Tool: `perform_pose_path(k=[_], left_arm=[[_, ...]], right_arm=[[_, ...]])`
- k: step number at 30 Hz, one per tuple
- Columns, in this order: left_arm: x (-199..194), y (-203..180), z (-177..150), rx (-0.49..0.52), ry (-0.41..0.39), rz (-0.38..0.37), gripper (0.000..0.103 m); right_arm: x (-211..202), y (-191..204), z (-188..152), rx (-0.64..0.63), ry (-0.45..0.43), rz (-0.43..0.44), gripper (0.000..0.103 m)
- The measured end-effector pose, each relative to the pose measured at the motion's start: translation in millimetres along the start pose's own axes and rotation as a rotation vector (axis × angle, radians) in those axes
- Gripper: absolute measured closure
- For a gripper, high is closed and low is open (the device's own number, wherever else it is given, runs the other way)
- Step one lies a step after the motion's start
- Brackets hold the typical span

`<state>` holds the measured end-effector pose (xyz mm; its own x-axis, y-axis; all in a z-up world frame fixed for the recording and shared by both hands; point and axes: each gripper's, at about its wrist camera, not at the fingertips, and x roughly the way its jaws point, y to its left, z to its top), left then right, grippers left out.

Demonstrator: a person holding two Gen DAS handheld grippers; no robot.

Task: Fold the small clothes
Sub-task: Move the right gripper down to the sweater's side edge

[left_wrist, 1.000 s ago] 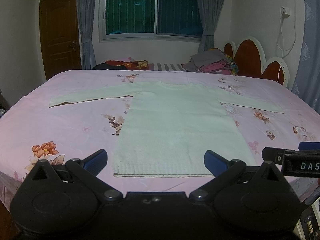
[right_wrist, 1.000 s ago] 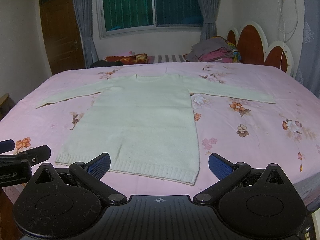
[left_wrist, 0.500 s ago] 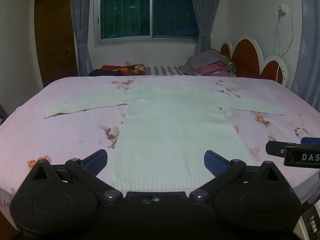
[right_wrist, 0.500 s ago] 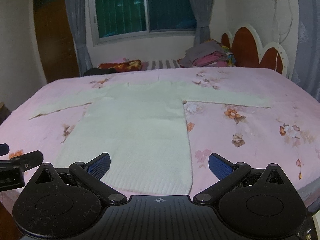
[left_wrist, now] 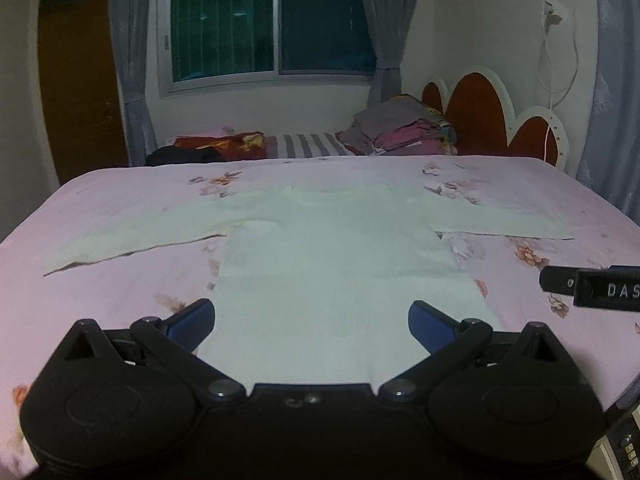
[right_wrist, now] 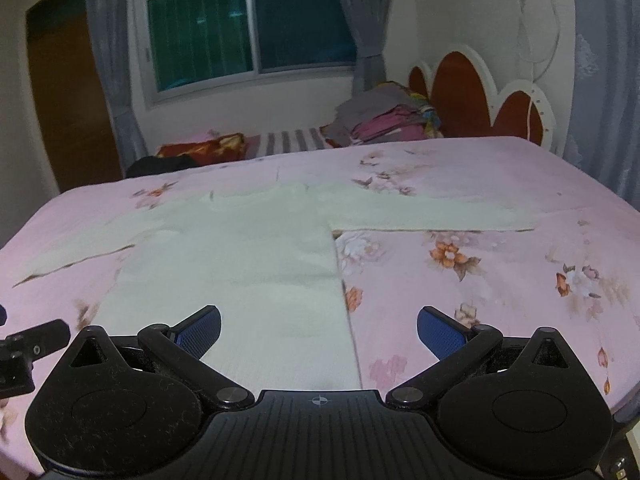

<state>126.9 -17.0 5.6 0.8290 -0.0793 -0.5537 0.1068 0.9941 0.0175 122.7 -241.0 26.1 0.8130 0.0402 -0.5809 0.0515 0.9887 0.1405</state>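
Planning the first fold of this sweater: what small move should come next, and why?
Probably lower both open tongs, left and right, onto the sweater's near hem. It lies flat on the pink bedsheet, sleeves spread, ungripped.

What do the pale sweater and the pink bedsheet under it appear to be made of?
Sweater: likely a soft knit, matte and slightly fuzzy, lying thick and flat; blur hides the stitches. Bedsheet: probably thin woven cotton or a blend, smooth with a printed floral pattern and faint creases.
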Motion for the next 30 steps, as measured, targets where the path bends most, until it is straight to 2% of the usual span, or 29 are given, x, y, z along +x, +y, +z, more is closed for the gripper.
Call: perform_pose_path(k=[14, 18, 25, 30], left_arm=[[75.0, 22.8, 63.8, 0.028, -0.014, -0.080, 0.000], [101.3, 17.4, 67.1, -0.024, 0.001, -0.096, 0.000], [141.5, -13.8, 72.7, 0.012, 0.016, -0.065, 0.000], [179.9, -44.1, 80.0, 0.023, 0.082, -0.056, 0.000]], right_arm=[[59.8, -2.0, 62.6, 0.068, -0.052, -0.138, 0.000], [76.7, -26.5, 70.7, 0.099, -0.045, -0.198, 0.000], [112.1, -92.1, 86.0, 0.100, -0.046, -0.296, 0.000], [154.9, -157.3, 98.3, 0.134, -0.038, -0.342, 0.000]])
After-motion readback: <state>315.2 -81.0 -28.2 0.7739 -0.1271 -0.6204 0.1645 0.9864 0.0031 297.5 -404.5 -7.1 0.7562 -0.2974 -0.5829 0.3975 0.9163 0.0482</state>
